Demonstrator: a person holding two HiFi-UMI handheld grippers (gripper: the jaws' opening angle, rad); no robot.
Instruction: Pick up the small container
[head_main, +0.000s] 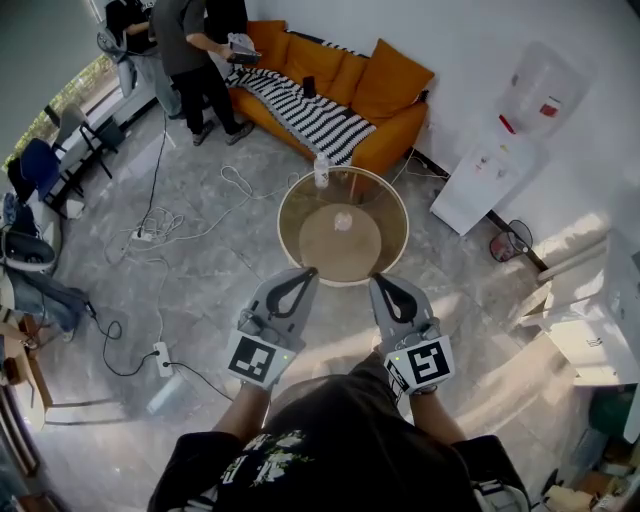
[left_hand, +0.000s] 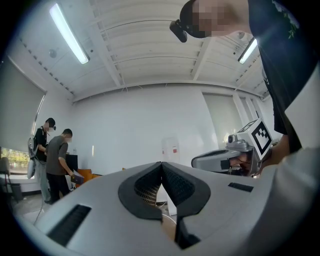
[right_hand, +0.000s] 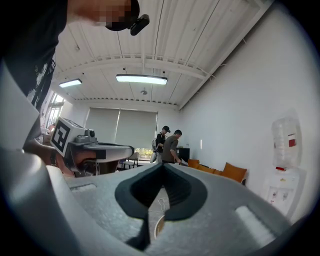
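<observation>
Grey stone floor (head_main: 200, 290) fills the frame, with an orange sofa (head_main: 340, 80) at top and a round glass-topped table (head_main: 292, 215) at centre. At the table's middle lies the small, pale, translucent container (head_main: 342, 221). At the table's near rim, the left gripper (head_main: 309, 271) and right gripper (head_main: 377, 279) are both clenched on nothing.

The left gripper (head_main: 308, 272) and right gripper (head_main: 377, 280) are held side by side, pointing level. Both pairs of jaws meet at their tips.

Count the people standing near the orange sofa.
2. A person in a grey shirt stands at the left end of the orange sofa; a person in dark clothes stands further left, at the top edge. More may be hidden.
</observation>
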